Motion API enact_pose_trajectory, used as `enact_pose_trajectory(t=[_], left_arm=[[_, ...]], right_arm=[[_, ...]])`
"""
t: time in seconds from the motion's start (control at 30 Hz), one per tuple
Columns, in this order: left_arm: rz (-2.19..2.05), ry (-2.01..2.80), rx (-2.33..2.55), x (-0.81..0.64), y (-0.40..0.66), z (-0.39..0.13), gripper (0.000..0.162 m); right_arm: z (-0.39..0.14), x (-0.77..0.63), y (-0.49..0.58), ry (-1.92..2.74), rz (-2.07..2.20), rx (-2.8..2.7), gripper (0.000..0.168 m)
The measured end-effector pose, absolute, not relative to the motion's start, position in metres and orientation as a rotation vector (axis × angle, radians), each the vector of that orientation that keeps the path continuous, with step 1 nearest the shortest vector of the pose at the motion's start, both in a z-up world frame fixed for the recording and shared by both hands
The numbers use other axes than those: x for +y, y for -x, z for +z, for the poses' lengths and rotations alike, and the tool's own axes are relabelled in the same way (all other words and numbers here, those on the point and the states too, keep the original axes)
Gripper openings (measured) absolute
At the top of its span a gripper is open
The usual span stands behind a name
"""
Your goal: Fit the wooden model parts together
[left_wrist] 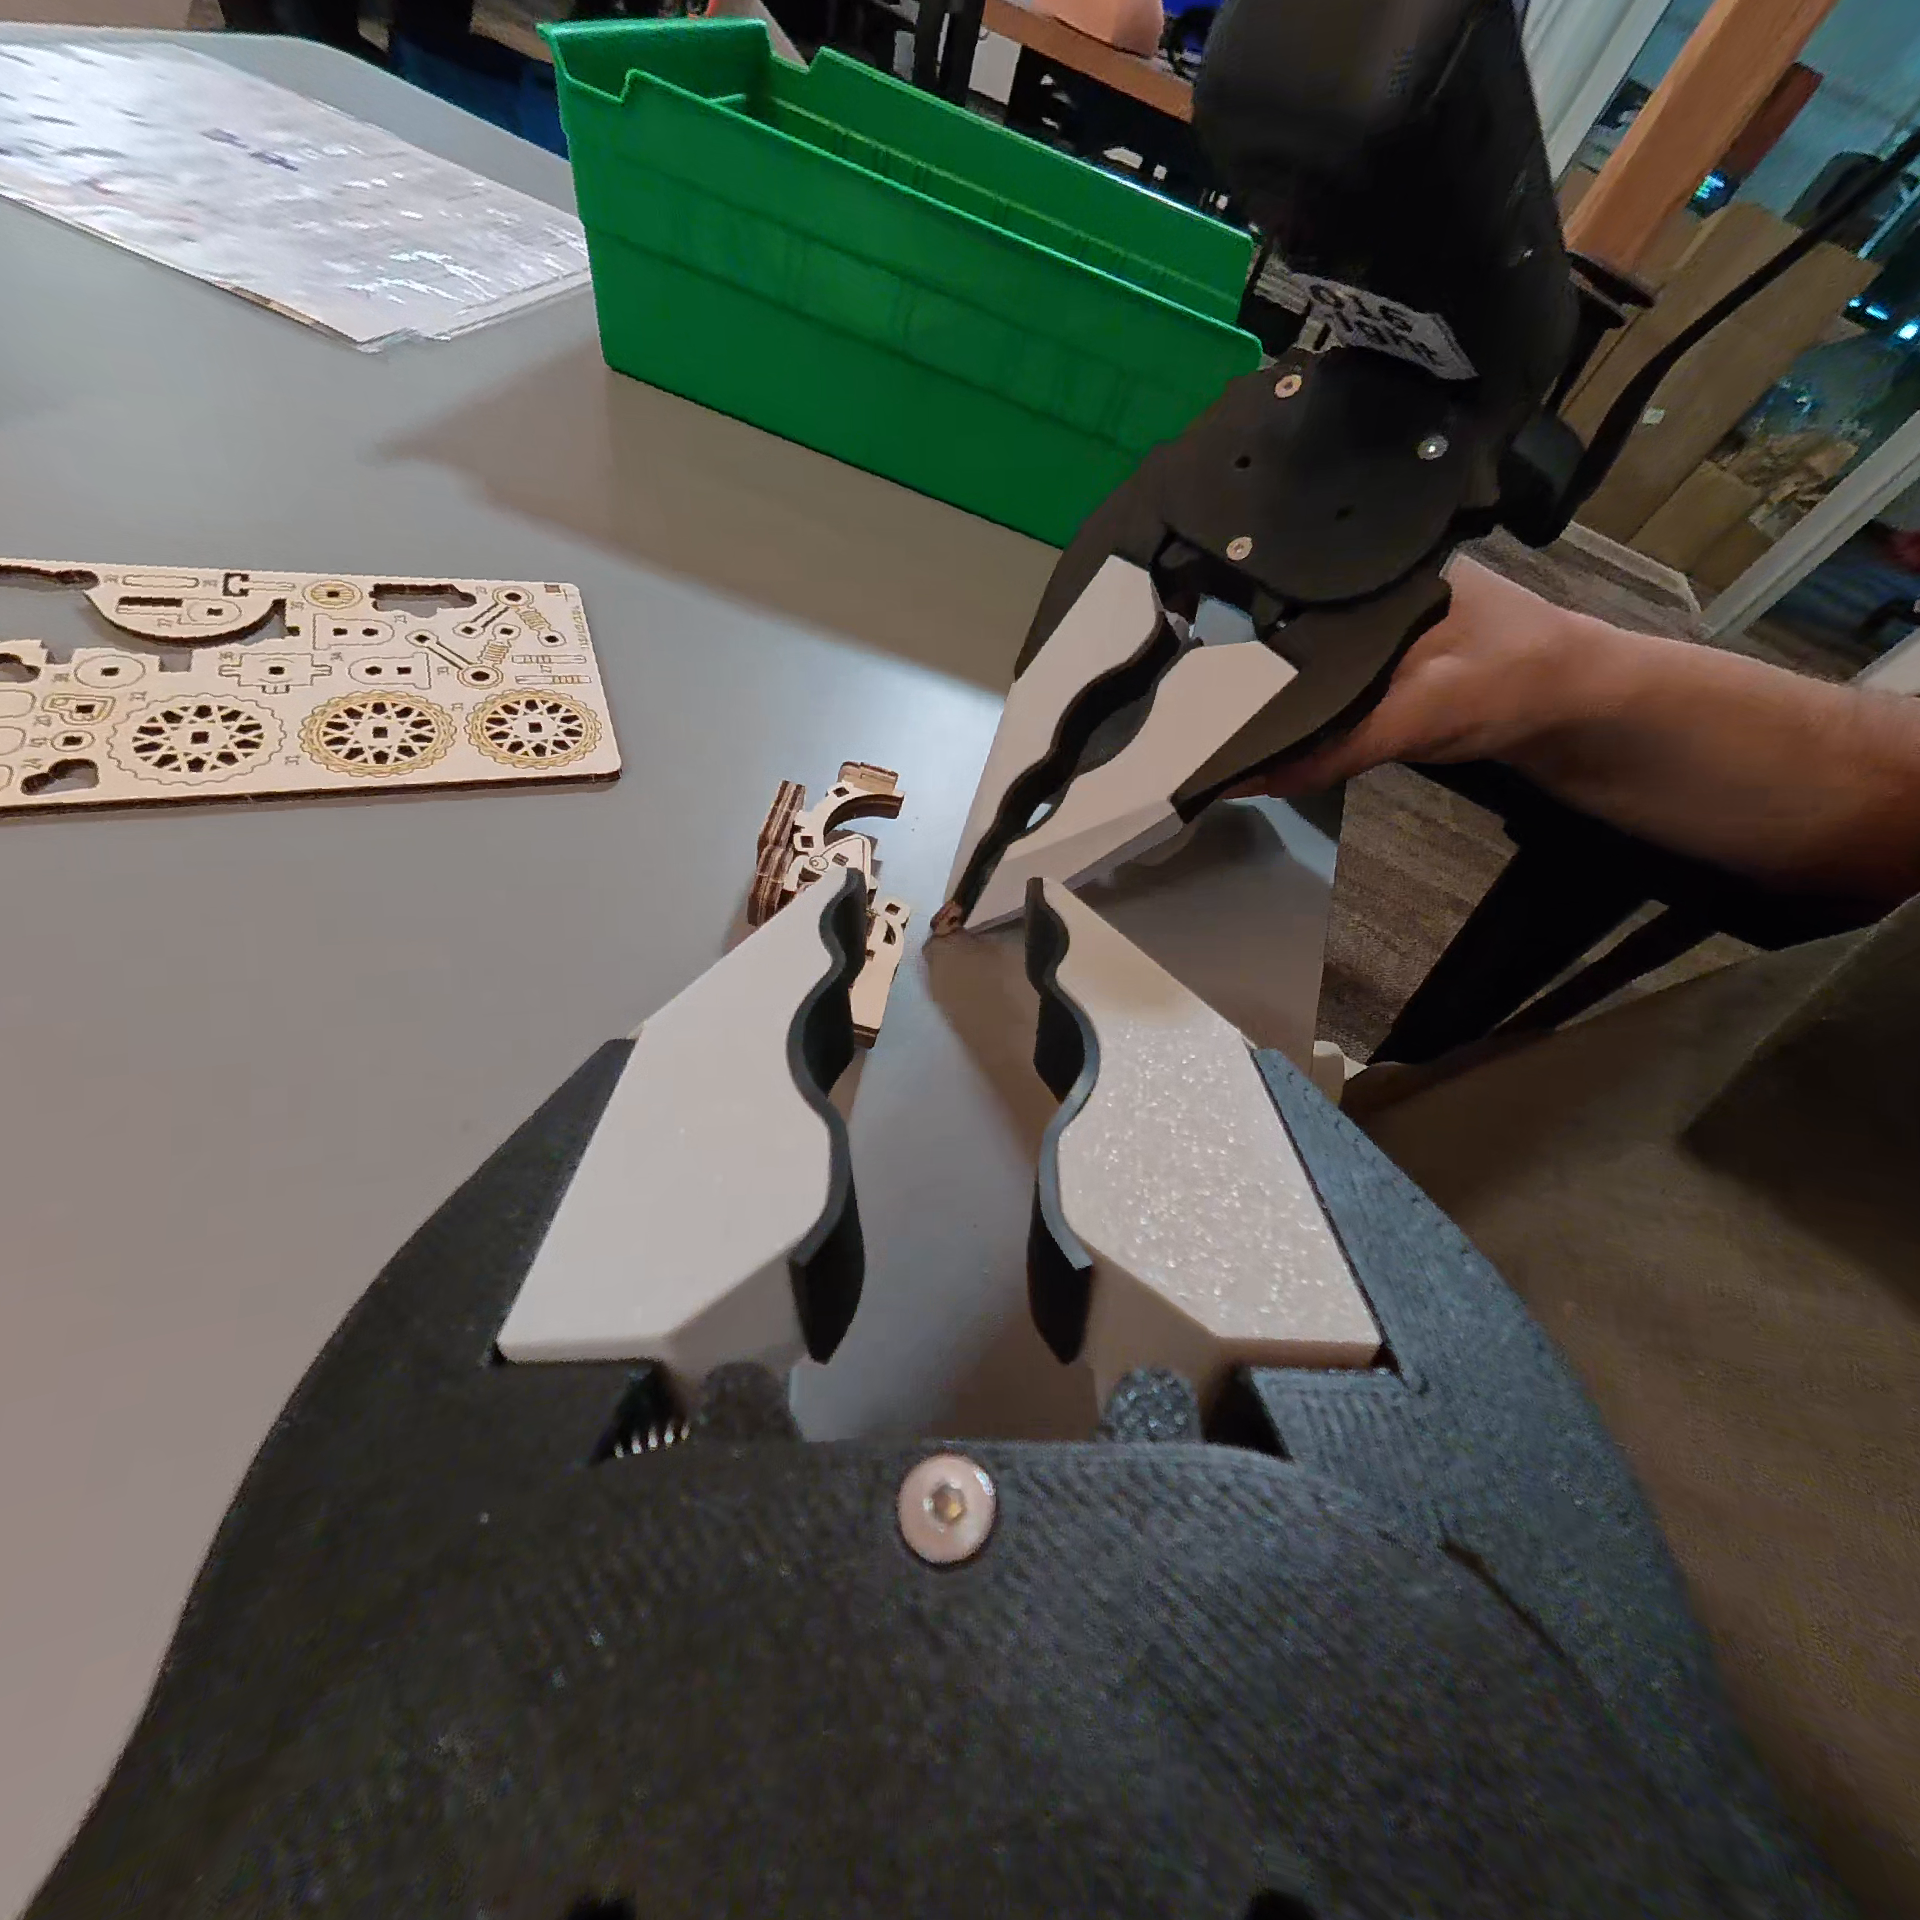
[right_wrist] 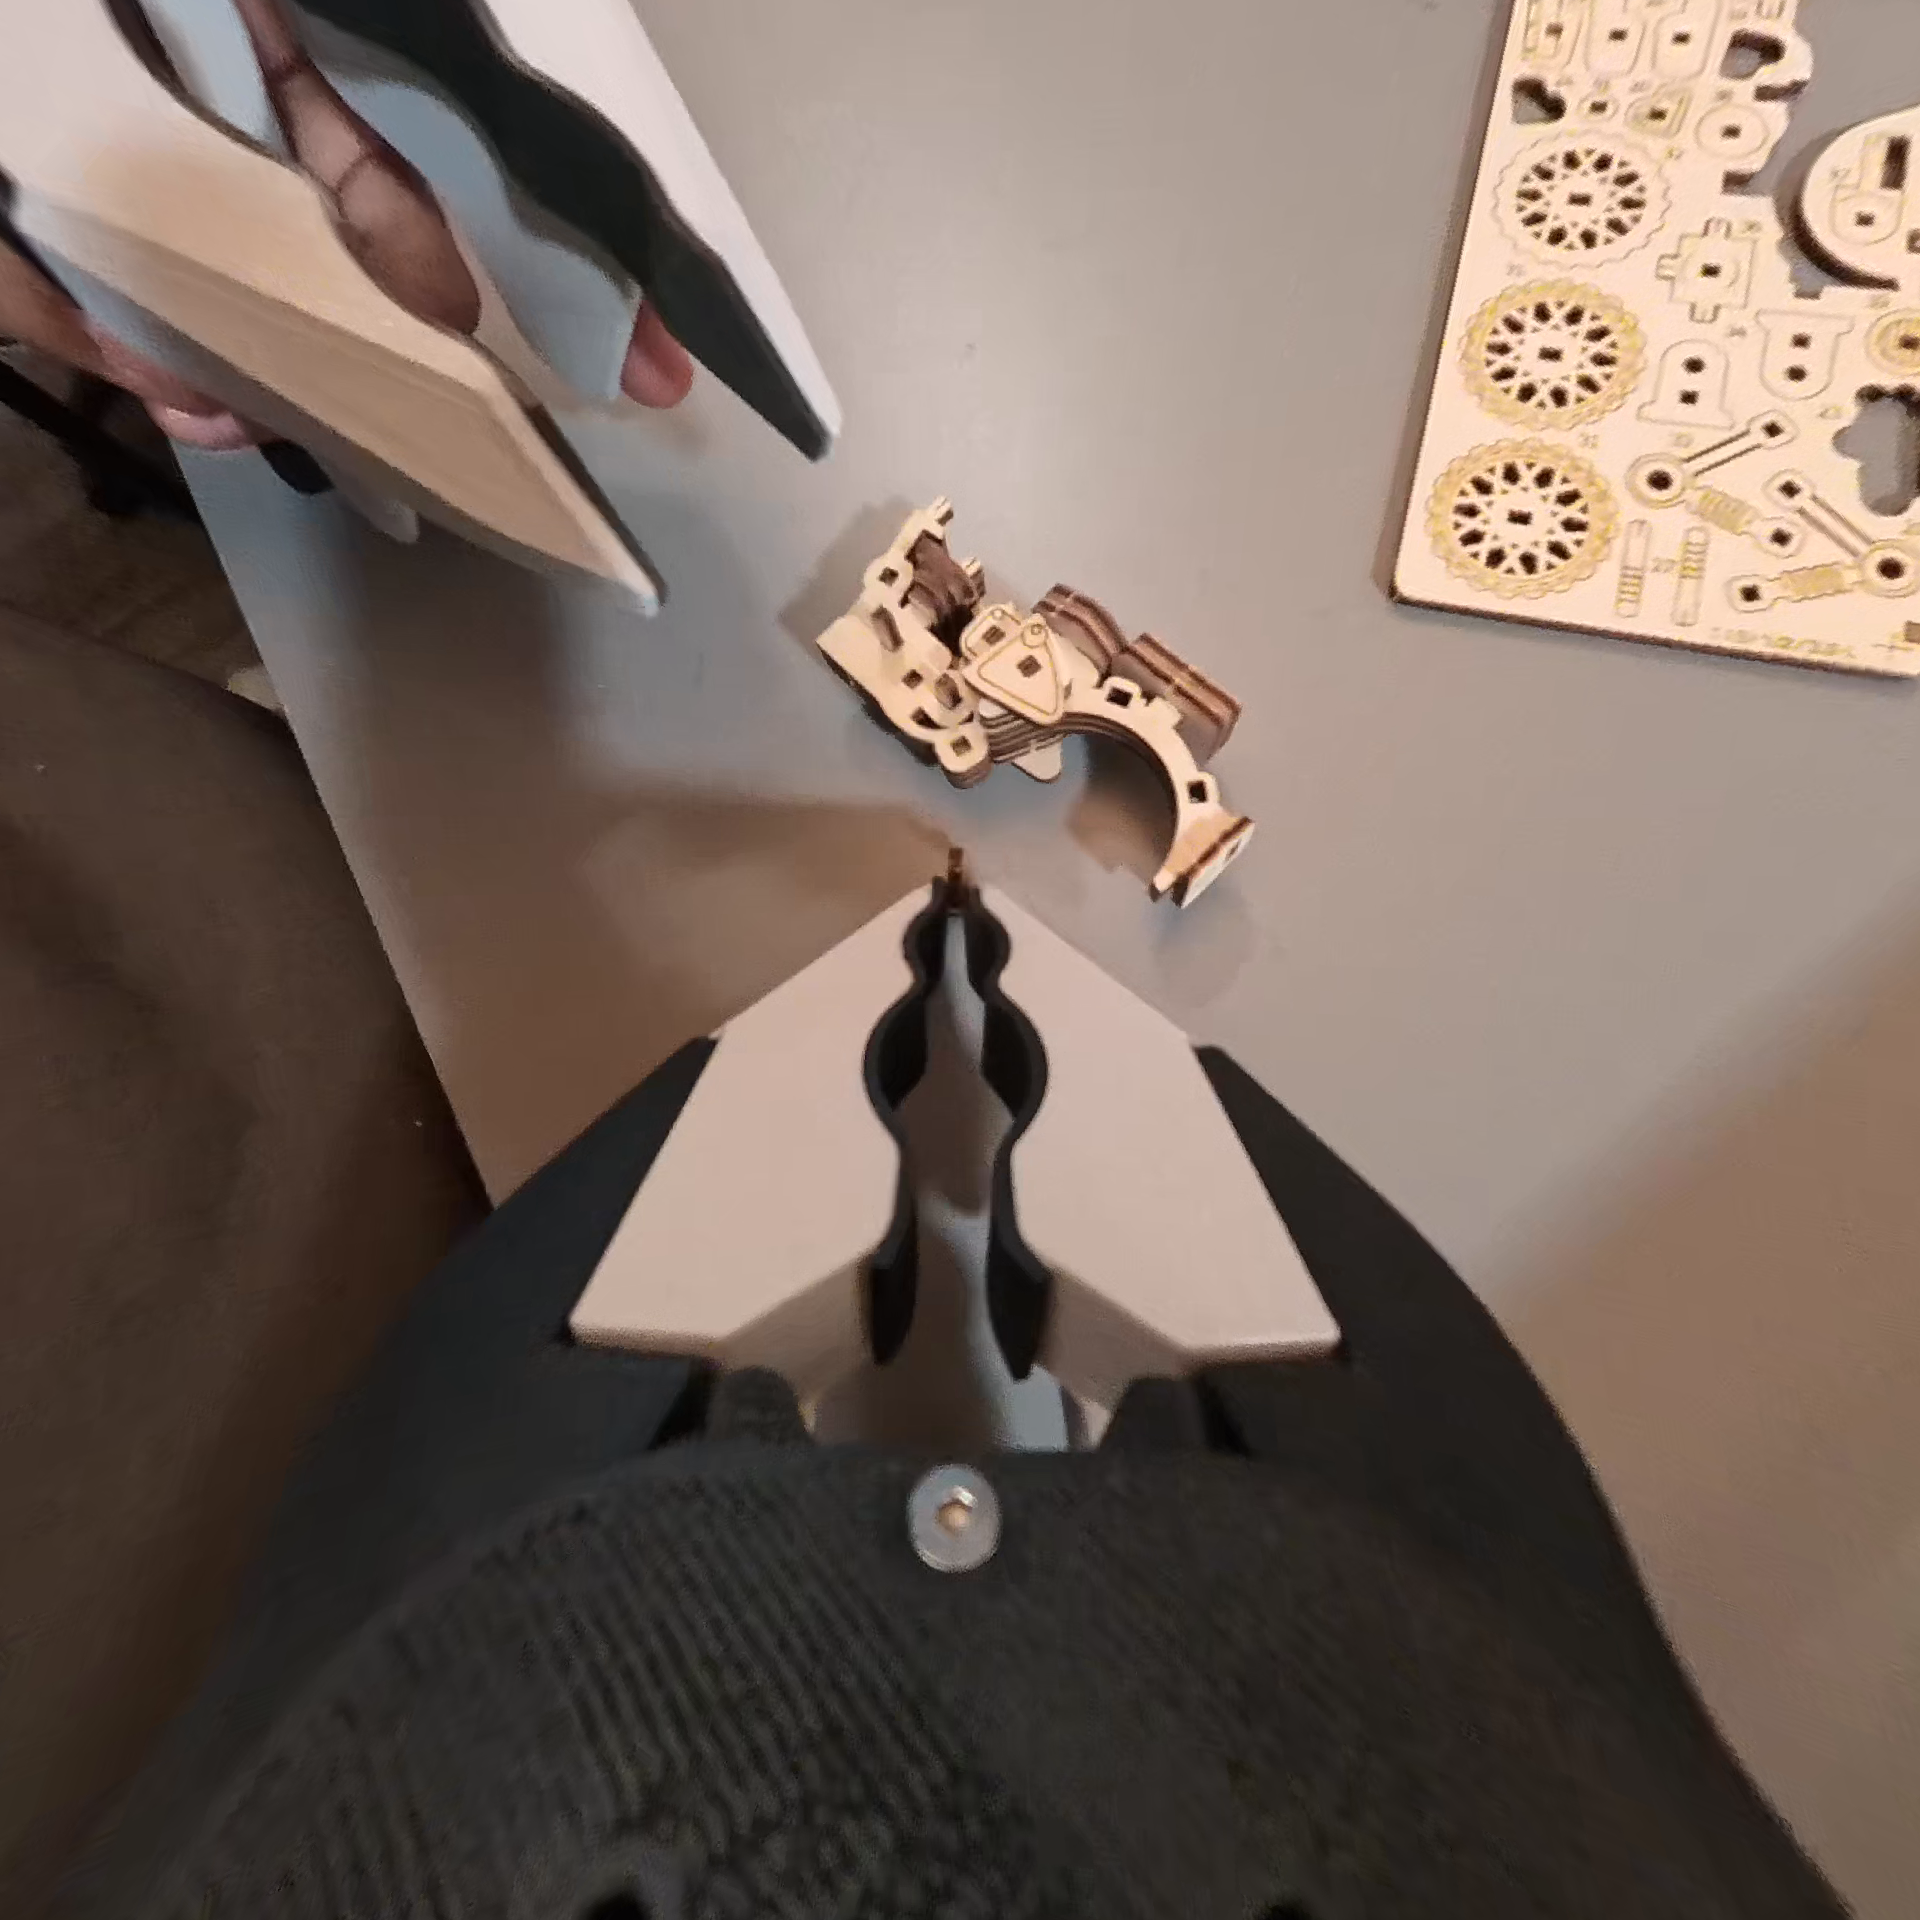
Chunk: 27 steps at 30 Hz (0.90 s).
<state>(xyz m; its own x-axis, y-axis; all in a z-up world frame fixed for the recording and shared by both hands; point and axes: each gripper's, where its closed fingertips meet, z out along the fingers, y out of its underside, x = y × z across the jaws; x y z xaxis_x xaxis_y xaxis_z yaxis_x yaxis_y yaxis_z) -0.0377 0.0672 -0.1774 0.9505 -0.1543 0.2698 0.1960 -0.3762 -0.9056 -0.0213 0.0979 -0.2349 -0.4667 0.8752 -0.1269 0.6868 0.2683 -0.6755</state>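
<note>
A partly built wooden model (right_wrist: 1029, 675) lies on the grey table (right_wrist: 1039, 260). In the left wrist view the model (left_wrist: 831, 831) is partly hidden behind my left finger. My left gripper (left_wrist: 945, 904) is open and empty, its tips just right of the model; it also shows in the right wrist view (right_wrist: 732, 525). My right gripper (right_wrist: 954, 899) is shut on a small wooden piece (right_wrist: 954, 860) at its very tips, held low just in front of the model. It also shows in the left wrist view (left_wrist: 951, 914), tip down by the table, close to my left gripper's tips.
A laser-cut wooden parts sheet (left_wrist: 301, 675) with wheels and several empty cut-outs lies to the left; it also shows in the right wrist view (right_wrist: 1662, 343). A green bin (left_wrist: 894, 291) stands behind. A shiny printed sheet (left_wrist: 260, 177) lies far left. The table edge (left_wrist: 1330, 935) is close on the right. The left gripper's tips are roughly 7 cm from the right gripper's.
</note>
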Motion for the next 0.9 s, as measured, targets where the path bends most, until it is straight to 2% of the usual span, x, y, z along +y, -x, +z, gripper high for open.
enact_pose_trajectory(t=[0.13, 0.2, 0.23, 0.37, 0.5, 0.67, 0.9], left_arm=[[-0.400, 1.931, -0.108, 0.068, 0.041, -0.180, 0.029], [-0.450, 1.934, -0.257, 0.069, 0.047, -0.184, 0.017], [-0.561, 1.896, -0.326, 0.071, 0.042, -0.180, 0.009], [-1.071, 1.621, -0.544, 0.074, 0.021, -0.154, 0.010], [-1.293, 1.463, -0.652, 0.071, 0.024, -0.146, 0.015], [-1.346, 1.405, -0.681, 0.068, 0.029, -0.143, 0.019], [-1.371, 1.386, -0.730, 0.067, 0.035, -0.146, 0.007]], right_arm=[[-0.210, 0.101, 0.029, 1.304, 0.986, -2.182, 0.001], [-0.190, 0.101, 0.033, 1.153, 0.957, -2.107, 0.001], [-0.180, 0.100, 0.034, 1.066, 0.918, -2.070, 0.001], [-0.155, 0.092, 0.037, 0.766, 0.676, -1.954, 0.001], [-0.150, 0.078, 0.038, 0.537, 0.446, -1.904, 0.001], [-0.152, 0.066, 0.039, 0.406, 0.339, -1.888, 0.000], [-0.151, 0.059, 0.037, 0.354, 0.339, -1.882, 0.001]])
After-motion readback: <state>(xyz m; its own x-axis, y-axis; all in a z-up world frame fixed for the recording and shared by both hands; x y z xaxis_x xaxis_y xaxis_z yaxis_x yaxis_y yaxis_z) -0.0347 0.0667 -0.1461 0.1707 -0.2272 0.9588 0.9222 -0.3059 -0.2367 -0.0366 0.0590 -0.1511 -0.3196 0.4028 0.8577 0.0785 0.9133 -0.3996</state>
